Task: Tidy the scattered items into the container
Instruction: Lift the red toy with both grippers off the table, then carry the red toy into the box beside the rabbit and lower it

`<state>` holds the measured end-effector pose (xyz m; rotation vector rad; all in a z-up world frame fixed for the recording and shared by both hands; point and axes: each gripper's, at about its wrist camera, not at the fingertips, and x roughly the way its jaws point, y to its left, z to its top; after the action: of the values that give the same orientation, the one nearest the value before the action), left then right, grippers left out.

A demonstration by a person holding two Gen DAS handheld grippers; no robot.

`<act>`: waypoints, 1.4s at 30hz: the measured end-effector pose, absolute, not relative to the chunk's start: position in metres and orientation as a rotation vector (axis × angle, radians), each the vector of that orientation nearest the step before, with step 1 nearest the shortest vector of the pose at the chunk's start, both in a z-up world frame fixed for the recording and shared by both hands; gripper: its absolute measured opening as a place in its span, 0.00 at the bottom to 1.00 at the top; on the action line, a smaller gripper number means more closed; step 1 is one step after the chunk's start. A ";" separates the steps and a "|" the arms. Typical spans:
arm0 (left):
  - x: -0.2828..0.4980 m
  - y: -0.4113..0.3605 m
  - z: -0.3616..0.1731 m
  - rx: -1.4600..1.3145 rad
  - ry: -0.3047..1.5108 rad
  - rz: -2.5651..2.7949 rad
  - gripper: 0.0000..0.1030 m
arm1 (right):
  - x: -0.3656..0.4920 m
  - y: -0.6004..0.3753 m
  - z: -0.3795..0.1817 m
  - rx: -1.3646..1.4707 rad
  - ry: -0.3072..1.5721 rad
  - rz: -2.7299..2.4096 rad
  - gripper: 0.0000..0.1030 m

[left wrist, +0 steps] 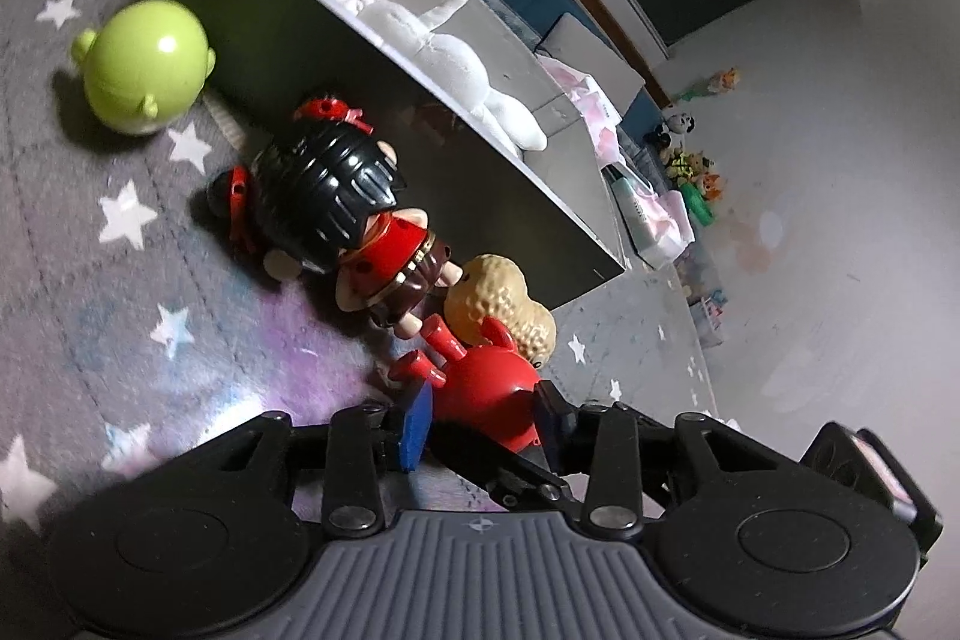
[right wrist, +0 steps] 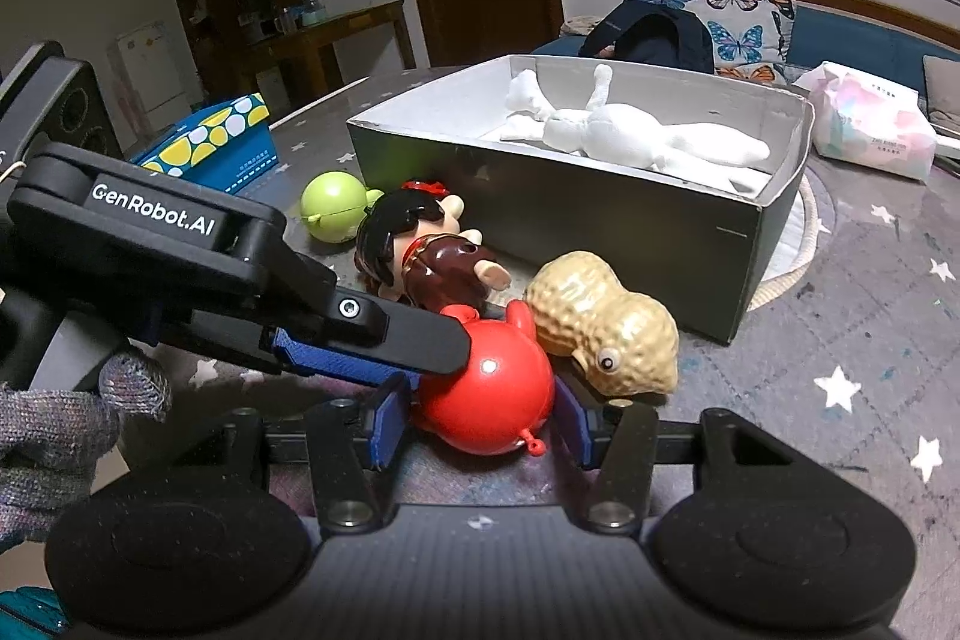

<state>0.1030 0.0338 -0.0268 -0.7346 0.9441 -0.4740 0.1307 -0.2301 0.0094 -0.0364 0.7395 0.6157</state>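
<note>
The red round toy (right wrist: 486, 388) lies on the star-patterned mat (right wrist: 870, 310), near the front wall of the open cardboard box (right wrist: 540, 220) and outside it. Both tools are at it.

The right gripper (right wrist: 483, 424) comes from the near side. Its blue pads (right wrist: 390, 418) sit against the toy's left and right flanks, pinching it.

The left gripper (left wrist: 483, 400) reaches in from the left. In its own view its fingers (left wrist: 417, 424) stand spread on either side of the same toy. Whether they touch it I cannot tell. From the right wrist view, one of its black fingers lies across the toy's upper left. A hand in a grey knitted glove (right wrist: 60, 448) holds that tool.

A tan peanut-shaped toy (right wrist: 606, 322) with a round eye sits just right of the red one, touching it. A doll with black hair (right wrist: 420, 244) and a brown body lies just beyond. A green round toy (right wrist: 330, 214) rests farther left, near the box's left corner.

Inside the box lies a white figure (right wrist: 630, 136), stretched along the far side. Right of the box is a pack of tissues (right wrist: 870, 124). Far left stands a blue spotted carton (right wrist: 210, 142).
</note>
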 end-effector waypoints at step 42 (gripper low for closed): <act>0.236 0.010 0.022 -0.690 0.838 -0.500 0.41 | 0.268 -0.242 0.062 -0.077 0.681 0.552 0.47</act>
<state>0.2357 0.0105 0.0223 -0.6898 0.8382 -0.5001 0.2684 -0.2418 0.0624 -0.0772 0.6809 0.5519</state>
